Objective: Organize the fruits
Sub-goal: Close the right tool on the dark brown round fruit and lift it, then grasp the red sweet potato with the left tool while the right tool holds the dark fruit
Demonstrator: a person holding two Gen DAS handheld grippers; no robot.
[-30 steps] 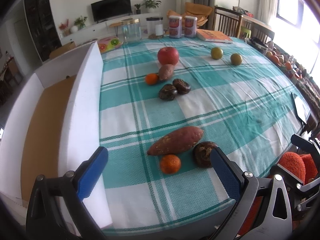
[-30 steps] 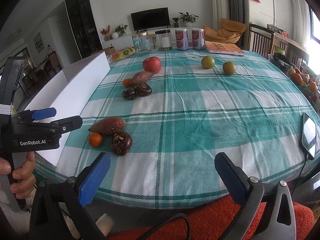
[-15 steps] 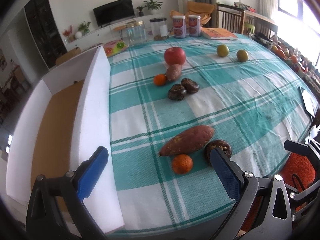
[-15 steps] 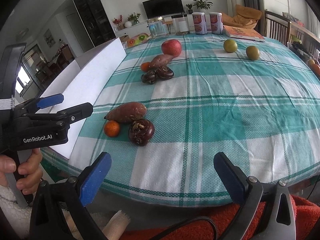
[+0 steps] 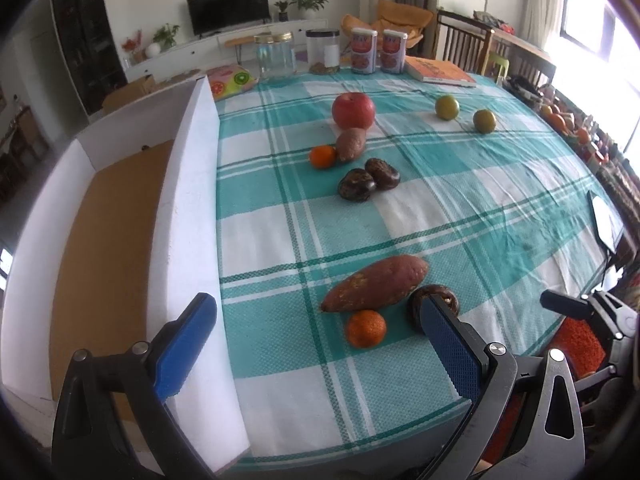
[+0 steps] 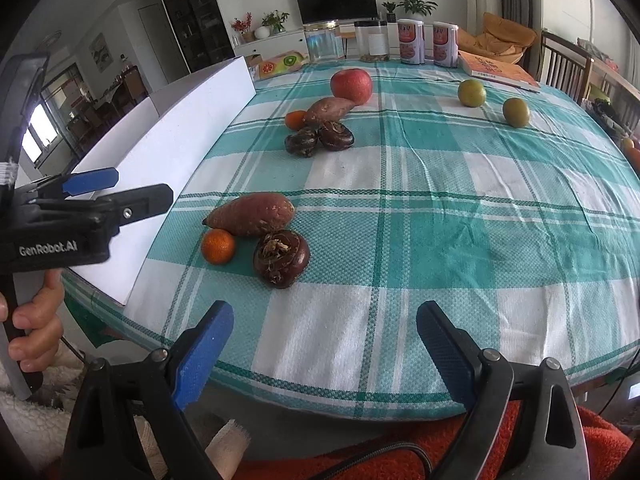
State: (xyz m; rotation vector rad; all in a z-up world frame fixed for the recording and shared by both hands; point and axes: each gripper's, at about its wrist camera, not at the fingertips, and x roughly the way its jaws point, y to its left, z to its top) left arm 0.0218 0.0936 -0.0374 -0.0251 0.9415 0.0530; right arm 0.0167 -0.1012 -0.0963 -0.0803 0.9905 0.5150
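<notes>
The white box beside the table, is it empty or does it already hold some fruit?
Empty, in the part visible: the white box shows only its bare brown floor. Its nearest end is hidden behind the left gripper.

walls: white | television (image 6: 336,2) on low cabinet | window (image 5: 592,36) bright | wooden chairs (image 5: 464,46)

Bench (image 6: 440,240) layout. Box (image 5: 192,208) stands along the bench's left edge. Near group: large sweet potato (image 6: 250,215), small orange (image 6: 217,246) touching its front left, water chestnut (image 6: 281,258) at its front right. Mid group, farther back: apple (image 6: 351,85) rearmost, small sweet potato (image 6: 328,110) before it, second orange (image 6: 295,119) to its left, two chestnuts (image 6: 318,140) in front. Two round fruits (image 6: 494,102) sit well right. Jars and cans (image 6: 384,44) line the far edge, book (image 6: 498,72) at their right.
</notes>
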